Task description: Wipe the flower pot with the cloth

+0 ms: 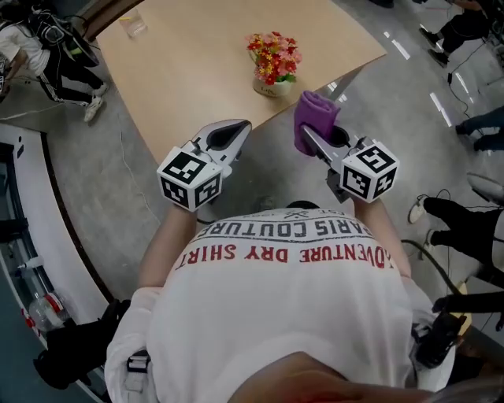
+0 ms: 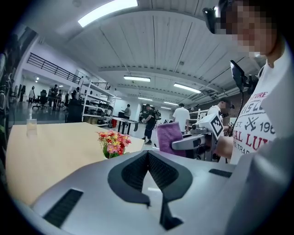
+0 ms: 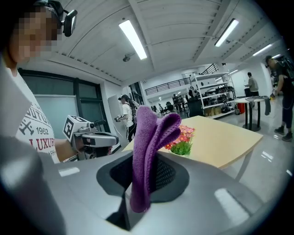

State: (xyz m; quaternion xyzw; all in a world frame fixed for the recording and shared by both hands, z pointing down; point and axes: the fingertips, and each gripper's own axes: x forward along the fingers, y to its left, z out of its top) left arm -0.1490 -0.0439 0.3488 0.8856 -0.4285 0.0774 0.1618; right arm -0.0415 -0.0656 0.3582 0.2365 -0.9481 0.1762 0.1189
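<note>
A small pale flower pot with red, pink and yellow flowers stands near the front edge of the light wooden table. The same flowers show in the left gripper view, and flowers behind the cloth in the right gripper view. My right gripper is shut on a folded purple cloth, which stands up between its jaws as the cloth. My left gripper is shut and holds nothing. Both grippers hover off the table, short of the pot.
A clear plastic cup stands at the table's far left. People's legs and shoes are on the grey floor at right. A curved white counter runs along the left. Shelving and other people stand far back.
</note>
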